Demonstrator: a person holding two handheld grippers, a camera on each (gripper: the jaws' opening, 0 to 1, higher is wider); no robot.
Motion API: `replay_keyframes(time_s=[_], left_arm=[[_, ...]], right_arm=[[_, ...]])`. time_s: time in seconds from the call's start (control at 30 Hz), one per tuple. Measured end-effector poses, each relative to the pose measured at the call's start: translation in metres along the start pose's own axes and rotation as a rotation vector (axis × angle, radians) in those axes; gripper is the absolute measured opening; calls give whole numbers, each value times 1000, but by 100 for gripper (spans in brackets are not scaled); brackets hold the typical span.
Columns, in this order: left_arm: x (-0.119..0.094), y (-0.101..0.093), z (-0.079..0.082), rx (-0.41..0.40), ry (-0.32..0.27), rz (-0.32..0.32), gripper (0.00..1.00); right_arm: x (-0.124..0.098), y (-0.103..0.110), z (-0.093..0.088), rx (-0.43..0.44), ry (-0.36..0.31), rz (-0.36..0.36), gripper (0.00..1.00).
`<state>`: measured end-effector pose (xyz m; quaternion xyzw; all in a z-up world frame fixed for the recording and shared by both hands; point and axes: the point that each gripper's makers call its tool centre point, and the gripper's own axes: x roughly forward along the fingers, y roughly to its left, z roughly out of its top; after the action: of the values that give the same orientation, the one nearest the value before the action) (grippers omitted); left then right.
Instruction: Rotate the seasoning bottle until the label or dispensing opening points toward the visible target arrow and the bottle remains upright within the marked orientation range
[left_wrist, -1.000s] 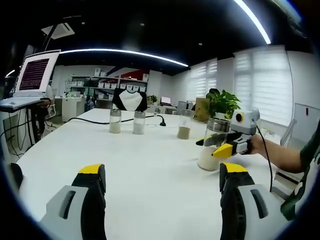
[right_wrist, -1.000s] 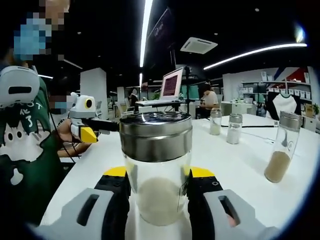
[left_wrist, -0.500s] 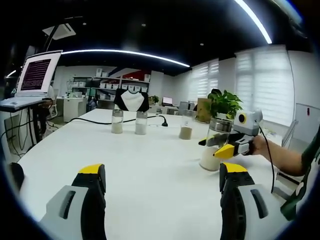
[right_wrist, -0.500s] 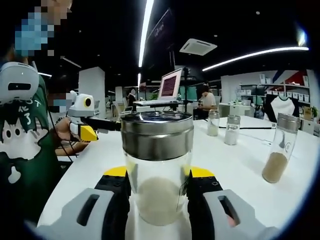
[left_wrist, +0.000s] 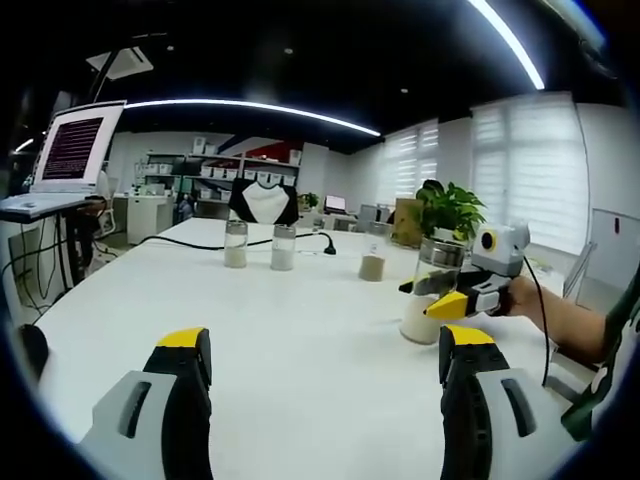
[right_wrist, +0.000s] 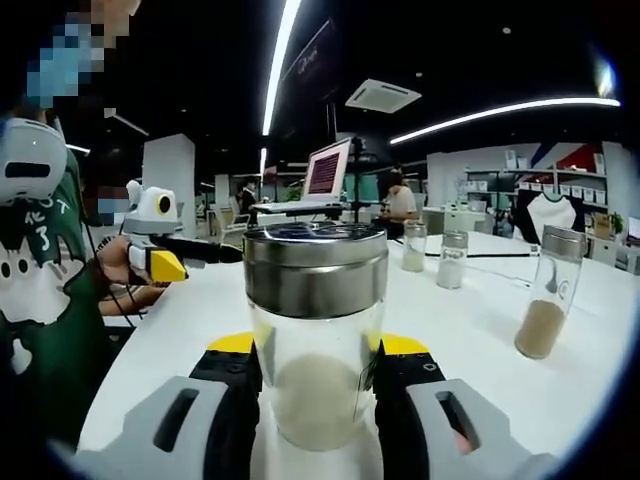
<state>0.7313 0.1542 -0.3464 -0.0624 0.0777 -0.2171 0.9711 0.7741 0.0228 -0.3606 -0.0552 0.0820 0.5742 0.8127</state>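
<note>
While upright, glass bottle (right_wrist: 314, 340) (steel-capped) seems gripper-clamped (right_wrist: 312, 375).

Right gripper (right_wrist: 312, 385) sits level, its jaws closed in tight on the seasoning bottle (right_wrist: 315, 330), pads pressing both glass sides. Left gripper (left_wrist: 325, 385) hangs low over the table, jaws spread wide with nothing between them. From the left gripper view, the person's bare forearm (left_wrist: 570, 325) reaches in behind the right gripper.
</note>
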Motion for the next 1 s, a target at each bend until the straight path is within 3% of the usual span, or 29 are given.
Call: replay_keyframes(time_s=[0.67, 1.0], left_arm=[[1, -3, 1, 13, 3, -7, 99], [1, -5, 0, 12, 6, -10, 99]], right_arm=[[0, -4, -2, 19, 25, -139, 42], [-1, -8, -4, 33, 38, -263, 42]])
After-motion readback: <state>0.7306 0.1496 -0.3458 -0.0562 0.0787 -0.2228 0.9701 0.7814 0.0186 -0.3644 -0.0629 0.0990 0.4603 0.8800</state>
